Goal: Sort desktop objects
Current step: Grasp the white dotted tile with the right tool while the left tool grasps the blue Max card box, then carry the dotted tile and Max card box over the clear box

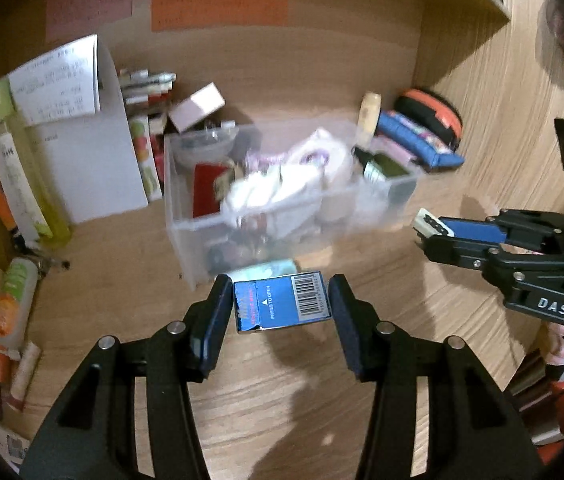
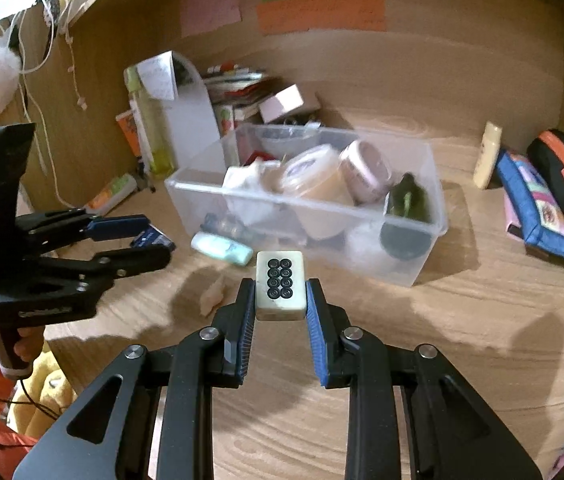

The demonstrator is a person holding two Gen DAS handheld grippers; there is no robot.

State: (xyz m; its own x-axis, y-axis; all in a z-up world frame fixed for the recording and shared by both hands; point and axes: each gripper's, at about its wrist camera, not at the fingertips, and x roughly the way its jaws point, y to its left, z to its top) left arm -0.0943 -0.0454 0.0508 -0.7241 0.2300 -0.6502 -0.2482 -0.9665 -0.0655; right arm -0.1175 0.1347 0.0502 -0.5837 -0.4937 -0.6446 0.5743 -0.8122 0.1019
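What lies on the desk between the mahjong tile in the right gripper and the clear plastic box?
Right wrist view: only bare desk between mahjong tile and clear box; a pale tube lies off left.

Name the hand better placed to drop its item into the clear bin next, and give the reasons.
Left, probably: the left tongs hold the blue box right at the clear bin. The right tongs, gripping the tile, sit farther back.

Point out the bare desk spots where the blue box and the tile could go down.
Bare wood lies in front of the clear bin, toward the grippers, and right of it, before the blue pouch. Crowded: the bin itself, the mint tube at its front left corner, and the books at back left.
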